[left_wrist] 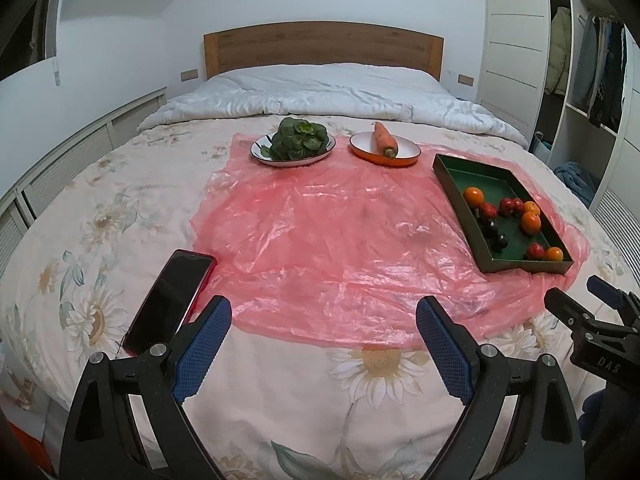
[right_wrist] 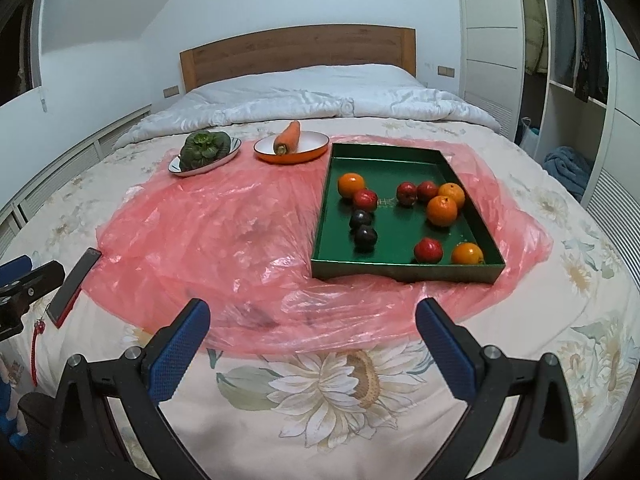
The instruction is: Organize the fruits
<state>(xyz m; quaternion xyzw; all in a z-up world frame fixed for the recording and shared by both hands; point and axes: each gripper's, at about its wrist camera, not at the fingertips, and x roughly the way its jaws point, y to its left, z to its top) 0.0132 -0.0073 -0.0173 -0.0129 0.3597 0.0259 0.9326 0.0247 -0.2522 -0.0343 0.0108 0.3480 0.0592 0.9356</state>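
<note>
**Inspector:** State of the tongs?

**Operator:** My left gripper (left_wrist: 324, 344) and my right gripper (right_wrist: 312, 344) both stand wide apart, nothing between the pads, above the floral bedspread (right_wrist: 320, 400).

**Inspector:** The fruit?

**Operator:** Loose in the green tray (right_wrist: 400, 270), at one o'clock from my right gripper.

**Inspector:** Risks?

**Operator:** Round fruit may roll off the pads. The pink plastic sheet (right_wrist: 224, 224) and soft bedding could let the tray slide or tip.
</note>
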